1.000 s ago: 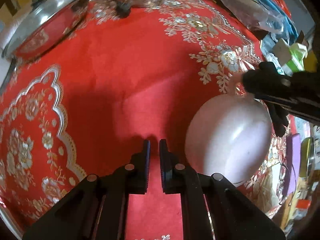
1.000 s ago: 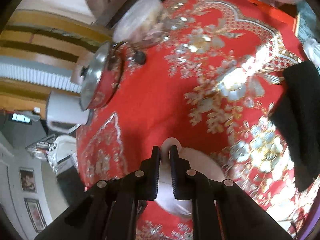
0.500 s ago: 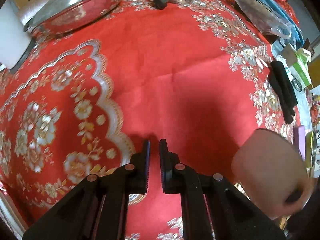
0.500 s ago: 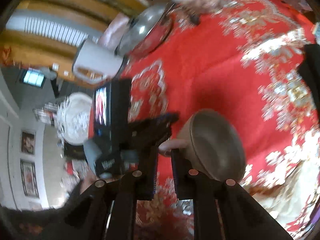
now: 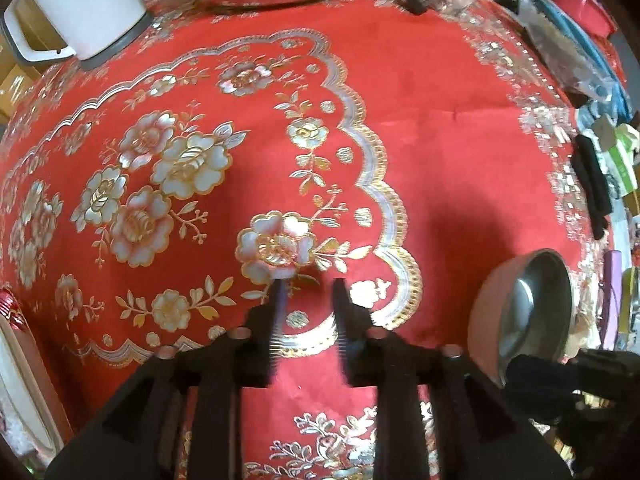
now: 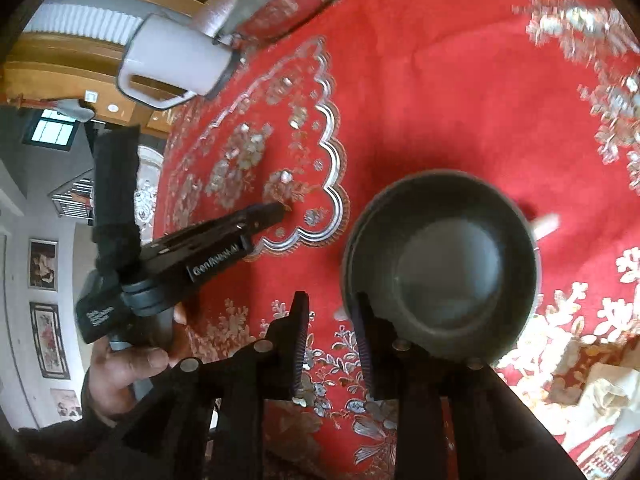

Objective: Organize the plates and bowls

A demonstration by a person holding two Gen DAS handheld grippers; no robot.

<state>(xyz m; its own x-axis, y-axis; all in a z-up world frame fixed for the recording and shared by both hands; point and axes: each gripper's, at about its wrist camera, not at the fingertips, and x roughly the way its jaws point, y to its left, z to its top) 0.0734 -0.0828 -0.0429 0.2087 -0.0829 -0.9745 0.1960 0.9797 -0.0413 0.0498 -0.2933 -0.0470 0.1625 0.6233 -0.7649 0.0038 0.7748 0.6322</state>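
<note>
Setting the bowl [image 6: 440, 264] down on the red tabletop [image 6: 460, 100] beside the right hand-held gripper [image 6: 332, 344], fingers apart and let go; left hand-held gripper [image 5: 306, 320] also apart, empty; next, probably fetching another dish.

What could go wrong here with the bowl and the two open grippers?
1. The bowl looks tilted in the left wrist view while the right gripper is open, so it may rock or roll on the tablecloth.
2. One right finger sits at the bowl's rim; pulling back carelessly could nudge it.
</note>
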